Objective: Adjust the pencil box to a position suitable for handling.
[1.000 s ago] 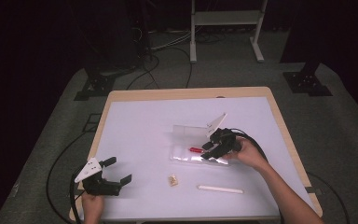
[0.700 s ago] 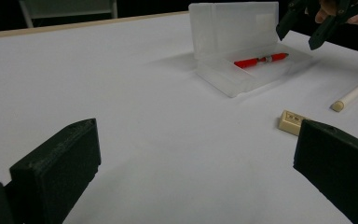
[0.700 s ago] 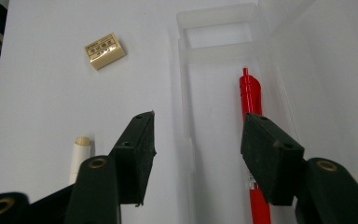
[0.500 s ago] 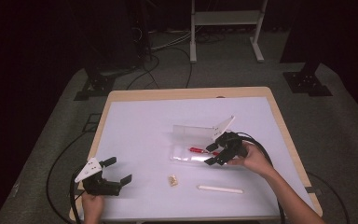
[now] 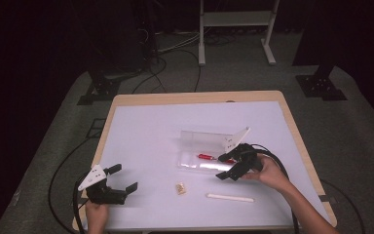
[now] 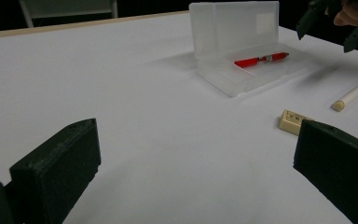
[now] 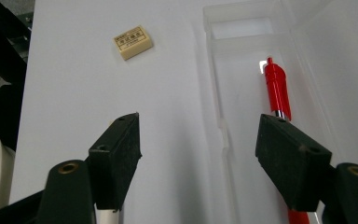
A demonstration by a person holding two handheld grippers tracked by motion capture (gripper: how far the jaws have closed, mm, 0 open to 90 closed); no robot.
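- my right hand-held gripper hangs over the near edge of the clear plastic case, jaws spread wide and holding nothing; i judge it is free to go for another item.
- the red pen lies inside the case's tray, just ahead of that gripper's right-hand jaw in the right gripper view, along the tray's length; lying flat there, it looks already packed.
- the case lid stands up on the far side of the tray, away from the right hand-held gripper, which keeps the tray open from above for more things.
- the small cream eraser sits loose on the counter, ahead of the right gripper's left-hand jaw and apart from the case.
- the white stick, chalk or a similar rod, lies flat on the counter just on my side of the right hand-held gripper, near its jaws; i judge it the closest thing to pick next.
- my left hand-held gripper rests low near the counter's near left corner, jaws wide apart and empty, well away from the case; from it the eraser lies ahead and to the right.
- the counter has a plain white top with a pale wooden edge.
- the room beyond is dark, with grey floor, cables and a white stand behind the counter.
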